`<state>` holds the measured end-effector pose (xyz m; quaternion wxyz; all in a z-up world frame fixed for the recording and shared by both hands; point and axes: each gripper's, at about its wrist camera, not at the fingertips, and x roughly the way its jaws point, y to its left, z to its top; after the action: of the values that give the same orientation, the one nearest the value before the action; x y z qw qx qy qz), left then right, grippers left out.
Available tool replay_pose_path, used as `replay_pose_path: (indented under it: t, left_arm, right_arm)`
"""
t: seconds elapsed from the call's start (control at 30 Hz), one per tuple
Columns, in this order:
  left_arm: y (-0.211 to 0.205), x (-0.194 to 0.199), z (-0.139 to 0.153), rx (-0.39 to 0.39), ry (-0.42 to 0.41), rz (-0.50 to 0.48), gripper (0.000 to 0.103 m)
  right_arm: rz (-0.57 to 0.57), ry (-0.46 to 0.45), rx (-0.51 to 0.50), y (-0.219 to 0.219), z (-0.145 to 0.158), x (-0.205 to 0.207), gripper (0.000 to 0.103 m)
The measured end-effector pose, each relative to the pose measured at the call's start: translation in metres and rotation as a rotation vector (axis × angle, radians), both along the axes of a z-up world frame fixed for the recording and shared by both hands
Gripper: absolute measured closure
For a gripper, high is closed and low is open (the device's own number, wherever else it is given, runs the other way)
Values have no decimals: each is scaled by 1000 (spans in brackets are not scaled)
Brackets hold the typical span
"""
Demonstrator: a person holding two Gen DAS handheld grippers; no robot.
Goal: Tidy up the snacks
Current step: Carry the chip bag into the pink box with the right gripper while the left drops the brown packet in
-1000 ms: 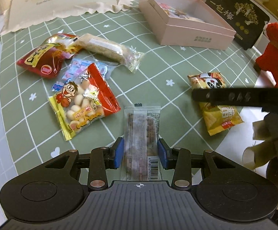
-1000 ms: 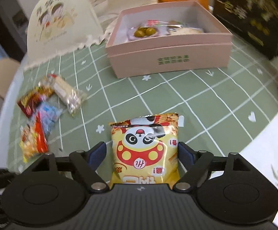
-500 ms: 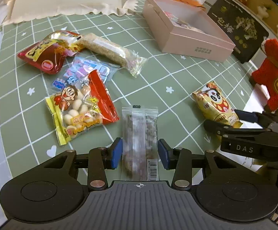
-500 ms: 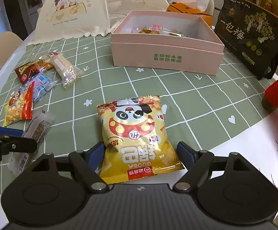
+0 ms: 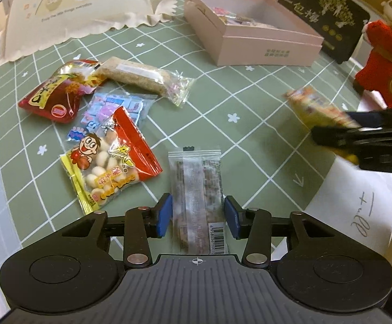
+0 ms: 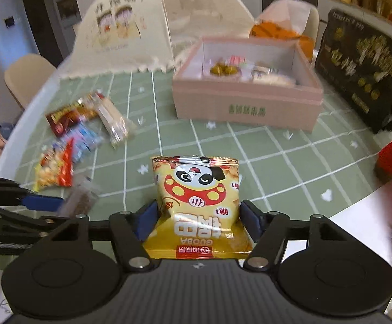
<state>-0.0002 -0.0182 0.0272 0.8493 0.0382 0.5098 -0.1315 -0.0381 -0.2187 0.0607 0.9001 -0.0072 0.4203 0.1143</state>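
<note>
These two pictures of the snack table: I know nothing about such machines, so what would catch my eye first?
Probably the yellow panda snack bag, squeezed between the right tongs and raised toward the open pink box behind it, which already holds snacks. Next, the clear-wrapped snack bar lying between the open left tongs at the near table edge. To its left lies a bright heap of packets, a red-and-yellow cartoon-boy bag on top.

Glossy foil panda snack bag (image 6: pixel 196 199); matt pink cardboard box (image 6: pixel 246 108).
</note>
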Motion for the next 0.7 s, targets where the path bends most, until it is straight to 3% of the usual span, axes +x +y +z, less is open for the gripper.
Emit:
replay_pose_path:
  t: [0.1,0.27,0.5,0.57,0.7]
  left_arm:
    - [-4,0,2,-33,-3,-24,64]
    - [-17,3,37,-125,-121,-102,65]
    - [-53,83,132,-242,-355,-185,62]
    - [-61,116,154,-304,-426,-178,53]
    - [-62,169,158,-317,-359,-46,57]
  right_arm:
    - [-16,-32,-7,-9,13,-9,36]
    - [-93,-56,-11,-35,24,-17,36]
    - [-201,-23,17,-63,23,-16,36]
    - [-211,-26,16,-65,26,-13,36]
    - [-205,-56,-15,-60,38,-8,36]
